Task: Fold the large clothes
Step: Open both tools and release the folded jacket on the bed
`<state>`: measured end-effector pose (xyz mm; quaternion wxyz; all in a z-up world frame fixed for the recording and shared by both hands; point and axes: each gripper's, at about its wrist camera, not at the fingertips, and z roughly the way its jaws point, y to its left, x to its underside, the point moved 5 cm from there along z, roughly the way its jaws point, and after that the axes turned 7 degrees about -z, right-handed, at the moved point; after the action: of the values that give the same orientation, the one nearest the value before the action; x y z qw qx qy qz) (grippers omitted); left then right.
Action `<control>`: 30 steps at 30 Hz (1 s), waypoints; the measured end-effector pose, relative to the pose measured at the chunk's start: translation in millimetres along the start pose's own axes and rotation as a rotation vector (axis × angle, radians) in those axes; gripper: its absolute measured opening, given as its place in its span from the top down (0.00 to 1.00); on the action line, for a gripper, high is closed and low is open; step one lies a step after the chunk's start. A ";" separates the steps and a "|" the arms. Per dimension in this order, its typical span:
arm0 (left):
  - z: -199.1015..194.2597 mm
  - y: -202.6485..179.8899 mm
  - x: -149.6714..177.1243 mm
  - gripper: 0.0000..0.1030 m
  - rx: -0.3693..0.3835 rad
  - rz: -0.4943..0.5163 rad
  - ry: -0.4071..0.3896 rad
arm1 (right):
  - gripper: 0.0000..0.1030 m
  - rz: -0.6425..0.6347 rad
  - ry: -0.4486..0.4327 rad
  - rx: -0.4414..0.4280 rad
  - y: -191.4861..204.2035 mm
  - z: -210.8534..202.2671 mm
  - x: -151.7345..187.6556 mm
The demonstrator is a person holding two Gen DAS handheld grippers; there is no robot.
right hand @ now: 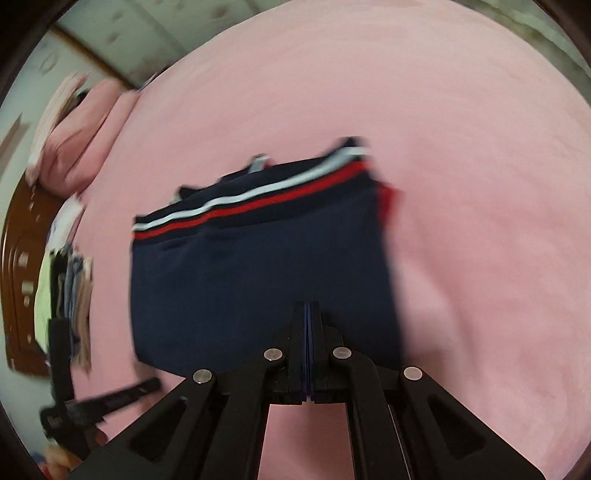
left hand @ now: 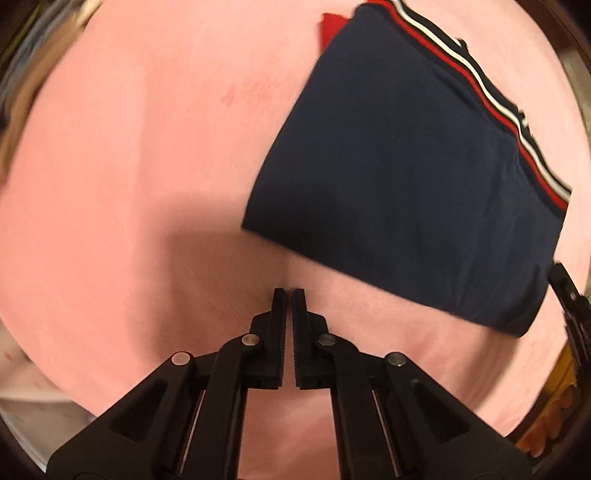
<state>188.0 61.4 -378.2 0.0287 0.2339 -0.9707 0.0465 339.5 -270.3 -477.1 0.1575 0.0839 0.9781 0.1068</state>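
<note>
A folded navy garment [left hand: 406, 177] with a red and white stripe along one edge lies on the pink bed sheet [left hand: 147, 147]. In the left wrist view my left gripper [left hand: 289, 291] is shut and empty, its tips over bare sheet just short of the garment's near edge. The right gripper [left hand: 570, 295] shows at that garment's lower right corner. In the right wrist view the navy garment [right hand: 258, 277] fills the middle, and my right gripper [right hand: 309, 304] is shut on its near edge, with a thin line of blue cloth between the fingers. The left gripper [right hand: 110, 398] is a blur at lower left.
Pink pillows [right hand: 85, 140] lie at the bed's far left, by a brown wooden headboard [right hand: 18, 258]. A pile of mixed clothes [right hand: 70, 280] sits beside the headboard. A bit of red cloth [left hand: 330, 29] pokes out at the garment's far corner.
</note>
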 end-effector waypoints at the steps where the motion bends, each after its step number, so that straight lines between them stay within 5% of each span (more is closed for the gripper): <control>1: 0.9 2.7 3.1 0.99 0.012 -0.014 -0.005 | 1.00 -0.011 0.005 -0.031 16.4 11.3 -7.1; 7: 6.0 20.5 18.6 0.99 0.028 -0.025 -0.008 | 1.00 -0.074 0.026 -0.111 84.0 48.1 -33.3; 10: 9.5 18.9 15.8 0.99 0.037 -0.011 -0.002 | 1.00 -0.045 0.089 -0.094 76.3 57.6 -27.5; 13: -2.1 5.7 -23.0 0.99 0.053 -0.018 0.011 | 1.00 0.008 0.244 -0.023 89.3 131.4 -33.7; 21: 19.5 10.3 -43.5 0.98 0.102 -0.043 0.044 | 1.00 0.023 0.294 0.005 94.3 158.4 -44.6; 23: 16.1 16.0 -45.3 0.87 0.183 -0.061 0.039 | 1.00 0.013 0.297 0.028 99.6 160.5 -46.9; 25: 9.5 27.0 -45.1 0.54 0.309 -0.094 0.033 | 1.00 0.010 0.299 0.046 104.9 163.5 -49.7; 26: 6.9 30.9 -44.6 0.48 0.370 -0.119 0.023 | 1.00 0.010 0.297 0.055 107.6 165.0 -51.1; 30: -6.4 59.3 -44.9 0.45 0.499 -0.170 -0.040 | 1.00 0.015 0.283 0.069 114.4 166.5 -54.5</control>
<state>201.0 134.9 -379.9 -0.0452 0.3155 -0.9064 0.2774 459.8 -140.6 -588.7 0.0142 0.0806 0.9930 0.0850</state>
